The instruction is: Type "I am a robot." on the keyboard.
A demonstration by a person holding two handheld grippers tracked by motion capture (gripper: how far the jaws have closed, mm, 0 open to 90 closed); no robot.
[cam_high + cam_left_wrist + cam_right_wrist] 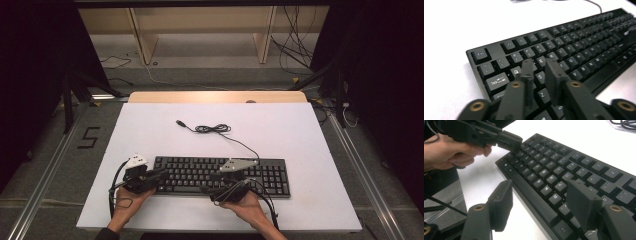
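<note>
- Black plastic dominates: a full-size keyboard (222, 175) lies near the front edge of the white counter (310, 145), long side parallel to that edge, within easy reach of both hands.
- Its cable (215, 129) runs off toward the back of the counter, bunched in a loose coil with the plug lying free, so the board looks unplugged and out of the way of the work.
- The left tool (539, 65) hovers over the keyboard's left end, its jaws a narrow gap apart with nothing between them; the tips sit above the Q, W and E keys, which suggests it means to press or pinch a key rather than lift the board.
- The right tool (542, 195) is held low at the front edge near the middle of the keyboard, jaws spread wide and empty, one jaw outside the front rim and the other over the keys, probably placed to steady or clamp that edge.
- The person's left hand (454, 151) grips its handle from the side, keeping the tool angled down at the keys.
</note>
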